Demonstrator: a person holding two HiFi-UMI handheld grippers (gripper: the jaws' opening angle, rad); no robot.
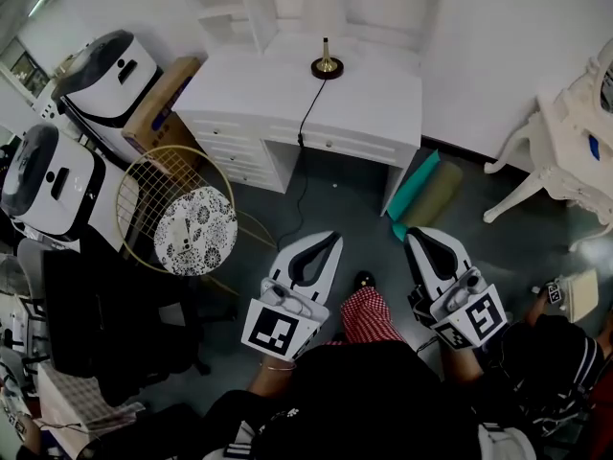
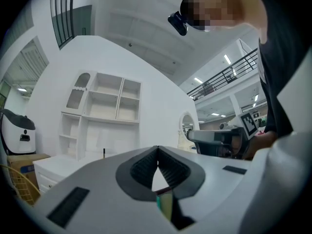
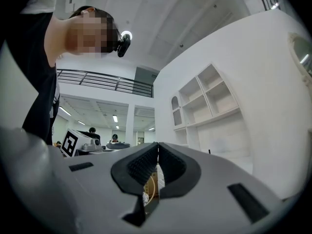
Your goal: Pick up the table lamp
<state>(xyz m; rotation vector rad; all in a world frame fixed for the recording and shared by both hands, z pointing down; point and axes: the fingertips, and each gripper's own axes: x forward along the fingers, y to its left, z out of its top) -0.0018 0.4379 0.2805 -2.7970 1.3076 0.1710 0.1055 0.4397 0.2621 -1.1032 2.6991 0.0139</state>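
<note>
step: approach | table lamp (image 1: 327,64): upright on the white tabletop (image 1: 383,99), well ahead of both grippers | left gripper (image 1: 327,240), right gripper (image 1: 417,235): clenched, empty | advice: the person should spread the jaws before arriving, then take the thin stem above the base — minding the cord (image 1: 304,127)

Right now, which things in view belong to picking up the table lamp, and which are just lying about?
For the job: table lamp and its black cord, on the white desk; left gripper and right gripper, both shut and empty.

Lying about: patterned cushion, teal mat, cardboard box, white chair.
</note>
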